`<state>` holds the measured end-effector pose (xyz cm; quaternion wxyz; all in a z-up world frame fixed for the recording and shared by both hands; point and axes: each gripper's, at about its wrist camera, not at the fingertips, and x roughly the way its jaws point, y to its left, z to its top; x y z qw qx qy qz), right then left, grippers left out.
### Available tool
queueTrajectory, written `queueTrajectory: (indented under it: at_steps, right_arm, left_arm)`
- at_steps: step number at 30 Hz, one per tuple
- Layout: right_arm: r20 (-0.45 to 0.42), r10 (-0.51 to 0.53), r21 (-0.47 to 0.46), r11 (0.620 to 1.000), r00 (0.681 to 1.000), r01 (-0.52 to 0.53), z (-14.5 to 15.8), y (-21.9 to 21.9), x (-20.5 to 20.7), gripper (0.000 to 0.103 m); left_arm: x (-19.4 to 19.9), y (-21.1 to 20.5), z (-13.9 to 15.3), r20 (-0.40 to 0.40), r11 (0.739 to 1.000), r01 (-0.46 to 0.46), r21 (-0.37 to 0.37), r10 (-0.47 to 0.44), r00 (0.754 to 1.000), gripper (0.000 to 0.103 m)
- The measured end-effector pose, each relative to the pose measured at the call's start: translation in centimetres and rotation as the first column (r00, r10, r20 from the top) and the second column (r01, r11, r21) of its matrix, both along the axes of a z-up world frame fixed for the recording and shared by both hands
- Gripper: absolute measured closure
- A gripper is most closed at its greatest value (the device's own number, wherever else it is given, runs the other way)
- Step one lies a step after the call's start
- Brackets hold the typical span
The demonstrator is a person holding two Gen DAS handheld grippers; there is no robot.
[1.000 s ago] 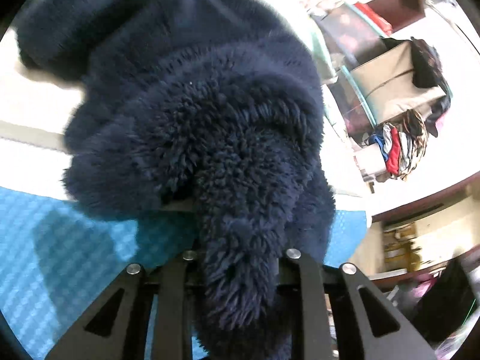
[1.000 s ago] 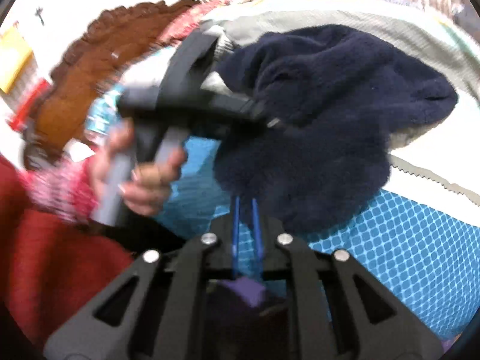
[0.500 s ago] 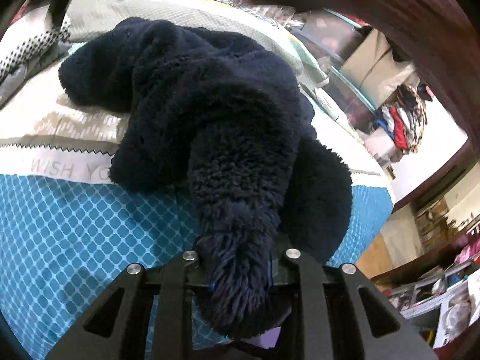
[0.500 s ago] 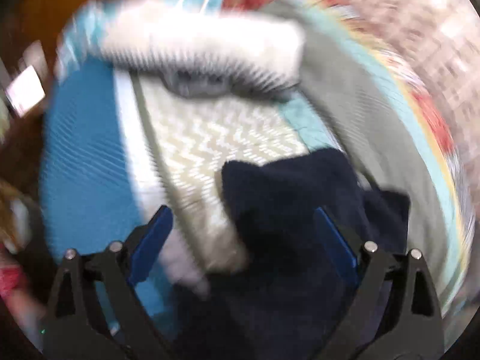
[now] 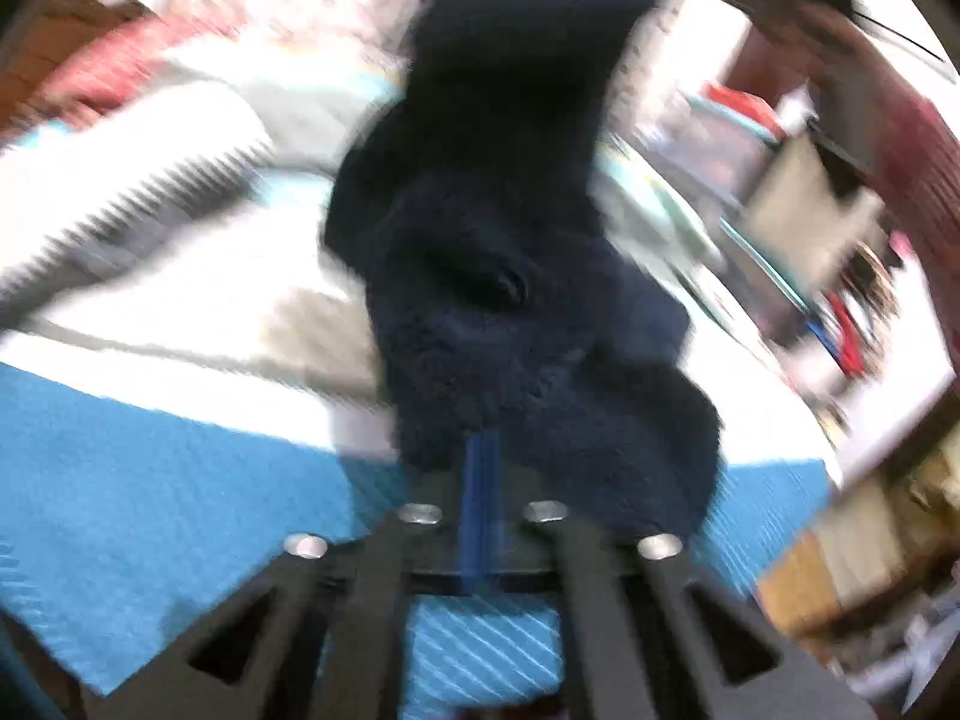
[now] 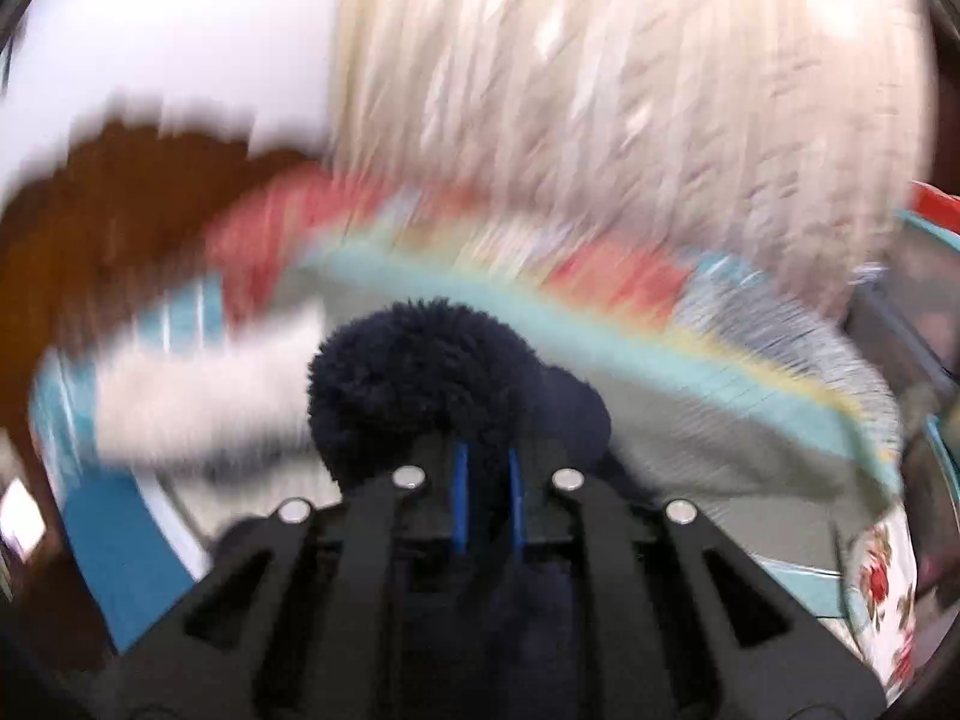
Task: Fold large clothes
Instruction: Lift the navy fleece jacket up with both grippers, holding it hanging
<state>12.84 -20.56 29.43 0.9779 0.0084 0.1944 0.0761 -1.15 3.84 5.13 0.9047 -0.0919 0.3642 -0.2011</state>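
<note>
Bedding in blue, white and grey [image 5: 150, 450] fills the background, badly smeared by motion. Against it the navy fleece garment [image 5: 498, 276] now hangs stretched above the blue panel instead of lying heaped there. The left gripper [image 5: 480, 480] has just been closing, its jaws pressed nearly together with the garment's near edge at their tips. The right gripper [image 6: 486, 480], spread wide half a second ago, has just snapped closed and pinches a fleece tuft [image 6: 420, 378]. With both ends held, the garment looks ready to be spread for folding.

Blue bedspread [image 5: 150, 480], cardboard box [image 5: 804, 222].
</note>
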Motion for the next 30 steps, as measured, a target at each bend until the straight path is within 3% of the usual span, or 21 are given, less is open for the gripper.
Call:
queueTrajectory:
  at_steps: [2,5,8,10,13,15,18,21,24,27,30]
  right_arm:
    - [0.101,-0.027,0.130,0.991,0.995,0.014,4.7,-3.8,-4.5,0.093]
    - [0.211,-0.033,0.222,0.975,0.977,-0.015,9.6,-6.6,-10.6,0.093]
    - [0.294,-0.042,0.210,0.977,0.955,-0.022,13.4,-7.8,-15.6,0.093]
    - [0.314,-0.041,0.184,0.983,0.949,-0.018,15.4,-8.0,-17.8,0.093]
    - [0.310,-0.051,0.156,0.988,0.949,0.002,17.1,-8.9,-21.0,0.093]
    - [0.286,-0.057,0.160,0.987,0.956,0.011,17.4,-9.1,-21.7,0.093]
    - [0.257,-0.070,0.150,0.988,0.964,0.031,17.7,-9.1,-22.3,0.093]
    - [0.243,-0.079,0.176,0.984,0.967,0.036,17.7,-9.3,-22.8,0.093]
    - [0.254,-0.090,0.198,0.979,0.963,0.039,18.3,-9.5,-23.2,0.093]
    - [0.273,-0.097,0.191,0.981,0.957,0.045,19.2,-9.0,-23.1,0.093]
    - [0.290,-0.089,0.178,0.983,0.953,0.038,20.3,-7.7,-23.2,0.093]
  left_arm:
    - [0.3,2.6,3.6,0.082,0.995,-0.095,-0.011,0.095,0.992,0.086]
    - [0.4,5.8,9.6,0.196,0.980,-0.189,-0.059,0.197,0.961,0.086]
    - [-0.4,5.3,13.7,0.280,0.980,-0.193,-0.053,0.200,0.939,0.086]
    - [-0.7,2.5,14.7,0.284,0.987,-0.162,-0.003,0.156,0.946,0.086]
    - [-1.4,-1.9,13.8,0.251,0.999,-0.037,0.021,0.030,0.967,0.086]
    - [-1.7,-3.9,12.7,0.242,0.999,0.041,0.021,-0.045,0.969,0.086]
    - [-1.9,-7.1,10.6,0.183,0.979,0.195,-0.056,-0.182,0.966,0.086]
    - [-2.0,-9.4,8.6,0.121,0.939,0.323,-0.121,-0.309,0.943,0.086]
    - [-2.3,-11.3,6.6,0.078,0.879,0.443,-0.174,-0.437,0.896,0.086]
    - [-3.6,-12.0,5.7,0.081,0.861,0.482,-0.161,-0.475,0.876,0.086]
    - [-5.2,-11.8,5.7,0.150,0.873,0.483,-0.062,-0.470,0.870,0.086]
